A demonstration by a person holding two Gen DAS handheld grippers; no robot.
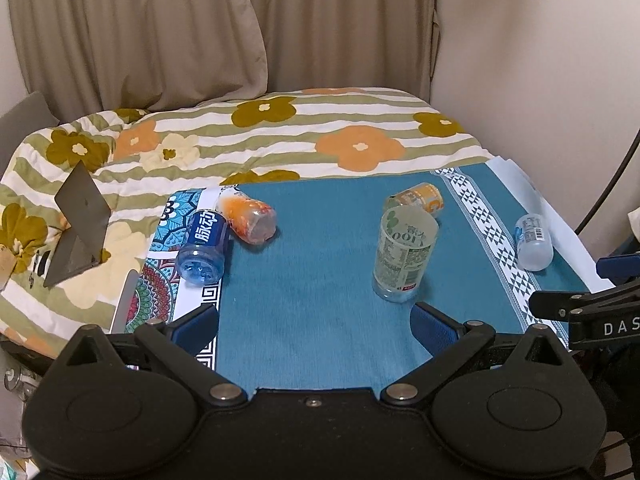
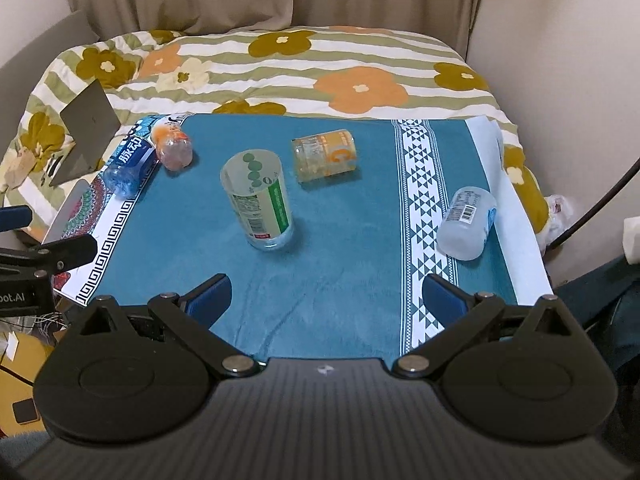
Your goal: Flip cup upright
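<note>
Several cut-bottle cups are on a teal cloth. A green-labelled cup stands upright near the middle. An orange-labelled cup lies on its side behind it. A blue cup and an orange-tinted cup lie on their sides at the left. A frosted white cup lies on its side at the right. My left gripper and right gripper are open and empty, at the cloth's near edge.
A flowered quilt covers the bed behind the cloth. A grey folded stand sits on the quilt at left. Patterned mats edge the cloth on the left. Curtains and a wall are behind.
</note>
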